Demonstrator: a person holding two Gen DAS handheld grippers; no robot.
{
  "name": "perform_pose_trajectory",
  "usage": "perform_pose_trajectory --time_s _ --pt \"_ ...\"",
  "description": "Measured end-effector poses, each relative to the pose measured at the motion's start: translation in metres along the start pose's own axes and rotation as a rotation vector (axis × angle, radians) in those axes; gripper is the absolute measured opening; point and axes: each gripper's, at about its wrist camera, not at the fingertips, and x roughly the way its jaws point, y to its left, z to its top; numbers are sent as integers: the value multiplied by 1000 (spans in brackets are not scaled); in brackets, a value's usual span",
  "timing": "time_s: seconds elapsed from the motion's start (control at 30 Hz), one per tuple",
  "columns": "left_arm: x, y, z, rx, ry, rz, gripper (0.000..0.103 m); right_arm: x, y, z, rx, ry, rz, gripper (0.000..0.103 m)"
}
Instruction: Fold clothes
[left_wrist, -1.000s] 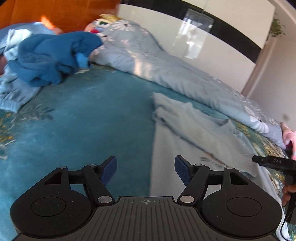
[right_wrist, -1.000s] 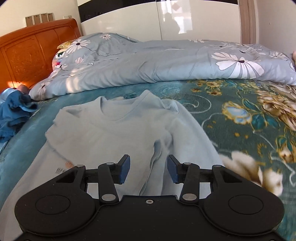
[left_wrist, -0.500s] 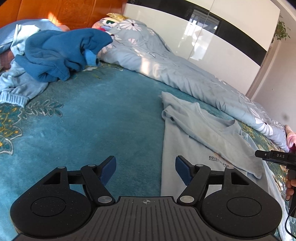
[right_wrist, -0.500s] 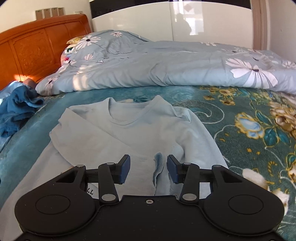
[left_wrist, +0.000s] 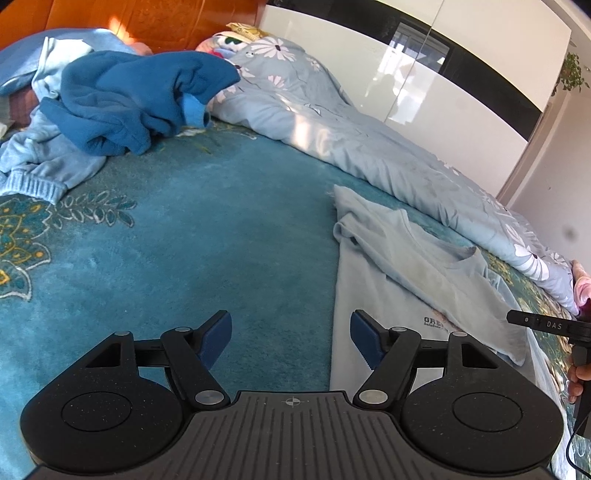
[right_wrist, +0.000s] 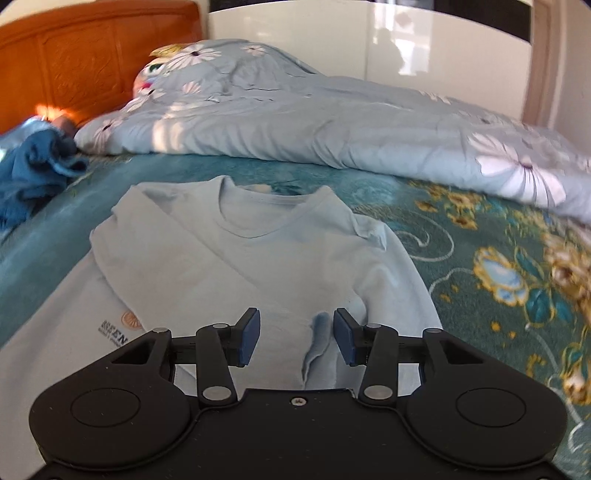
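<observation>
The right hand-held gripper (right_wrist: 296, 341), released, is nearer the light-blue sweatshirt (right_wrist: 258, 258), whose collar-to-hem axis runs straight ahead.

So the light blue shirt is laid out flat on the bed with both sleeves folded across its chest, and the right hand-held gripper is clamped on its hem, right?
Not quite. The right wrist view shows the right hand-held gripper open above the light blue shirt, not clamped on its hem. The rest holds: the shirt lies flat on the bed with both sleeves folded across its chest.
</observation>
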Motion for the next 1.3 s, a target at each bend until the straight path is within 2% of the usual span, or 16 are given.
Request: perform_pose_trajectory --time_s 0.27,0.47,0.67,0.73,0.77,0.83,0.93,1.13,1.2,1.3 --pt "2 -2 -4 -2 9 -2 69 0 -2 -2 3 15 17 43" --pt "3 3 -5 -9 15 6 69 -4 8 -6 -21 -7 37 36" --pt "3 5 -6 -19 19 8 69 7 4 -10 0 49 9 31" --pt "3 4 -7 -17 19 8 70 7 -1 -12 43 56 27 22" --pt "3 4 -7 -16 20 8 70 7 -1 -13 55 61 35 2" --pt "4 4 -6 -13 20 10 70 6 -3 -10 68 56 44 3" --pt "5 3 -6 -9 19 14 70 1 -9 12 74 11 39 2" --pt "13 -5 6 42 17 16 70 -27 -39 75 70 -188 -40 2" --pt "20 -12 16 77 9 5 70 -20 -53 78 85 -168 -66 2" --pt "42 -34 36 165 -3 -21 74 5 -66 67 110 -76 -79 2"
